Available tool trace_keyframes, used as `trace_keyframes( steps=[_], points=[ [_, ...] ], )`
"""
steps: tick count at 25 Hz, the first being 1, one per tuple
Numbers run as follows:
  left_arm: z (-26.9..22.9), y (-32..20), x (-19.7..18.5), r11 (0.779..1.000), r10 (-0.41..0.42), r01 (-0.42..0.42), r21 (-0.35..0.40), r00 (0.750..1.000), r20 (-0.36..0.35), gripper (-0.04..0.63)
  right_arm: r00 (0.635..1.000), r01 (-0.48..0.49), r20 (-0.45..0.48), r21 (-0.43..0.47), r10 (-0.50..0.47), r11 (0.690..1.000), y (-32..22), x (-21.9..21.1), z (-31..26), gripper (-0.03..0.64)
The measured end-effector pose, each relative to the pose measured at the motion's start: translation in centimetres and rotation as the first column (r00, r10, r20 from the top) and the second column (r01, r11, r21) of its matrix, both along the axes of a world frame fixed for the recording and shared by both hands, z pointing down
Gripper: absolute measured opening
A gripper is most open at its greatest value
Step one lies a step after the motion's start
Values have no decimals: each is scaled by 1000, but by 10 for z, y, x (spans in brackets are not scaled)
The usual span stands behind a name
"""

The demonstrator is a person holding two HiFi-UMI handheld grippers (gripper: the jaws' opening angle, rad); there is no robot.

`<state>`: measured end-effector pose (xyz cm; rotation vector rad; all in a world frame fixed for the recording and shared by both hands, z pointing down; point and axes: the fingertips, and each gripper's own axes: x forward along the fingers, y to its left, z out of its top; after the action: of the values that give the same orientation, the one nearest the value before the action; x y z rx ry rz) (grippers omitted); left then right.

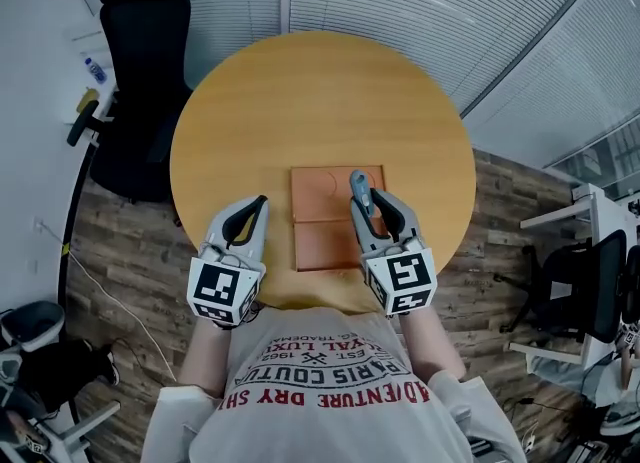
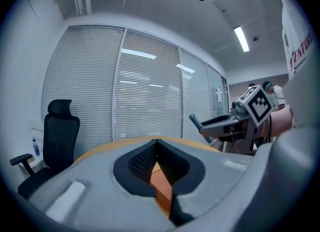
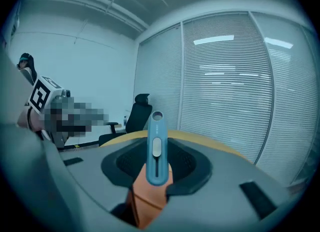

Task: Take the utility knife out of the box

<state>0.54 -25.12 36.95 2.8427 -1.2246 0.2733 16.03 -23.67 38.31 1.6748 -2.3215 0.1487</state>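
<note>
An orange-brown box [image 1: 325, 241] lies opened flat on the near half of the round wooden table [image 1: 320, 101]. My right gripper [image 1: 372, 201] is shut on the blue utility knife [image 1: 360, 189], held above the box's right side. In the right gripper view the utility knife [image 3: 156, 151] stands upright between the jaws, slider facing the camera, with the box [image 3: 147, 198] below. My left gripper [image 1: 258, 203] hovers left of the box, jaws closed together with nothing in them. Its own view shows the gripper [image 2: 157, 143] with its tips meeting, and the knife [image 2: 194, 121] off to the right.
A black office chair [image 1: 140, 81] stands left of the table and another chair [image 1: 585, 281] beside a white desk [image 1: 590, 201] at the right. Glass walls with blinds [image 1: 420, 1] run behind the table. The person's torso is at the near edge.
</note>
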Motion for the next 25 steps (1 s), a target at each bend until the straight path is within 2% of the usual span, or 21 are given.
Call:
trace_keyframes(
  steps=[4, 8, 14, 25],
  points=[
    [-8, 4, 6, 1000, 17, -17, 16, 1000, -10, -5, 998, -35, 61, 76, 31, 996, 6, 4, -23, 132],
    [-14, 5, 6, 999, 27, -27, 29, 999, -17, -5, 994, -61, 94, 109, 50, 992, 8, 5, -33, 132],
    [-15, 9, 10, 999, 35, -34, 33, 999, -15, -5, 990, -85, 125, 113, 70, 990, 12, 11, -33, 132],
    [-16, 12, 10, 998, 47, -46, 34, 999, -12, -5, 992, -84, 106, 105, 73, 991, 13, 7, -32, 132]
  ],
)
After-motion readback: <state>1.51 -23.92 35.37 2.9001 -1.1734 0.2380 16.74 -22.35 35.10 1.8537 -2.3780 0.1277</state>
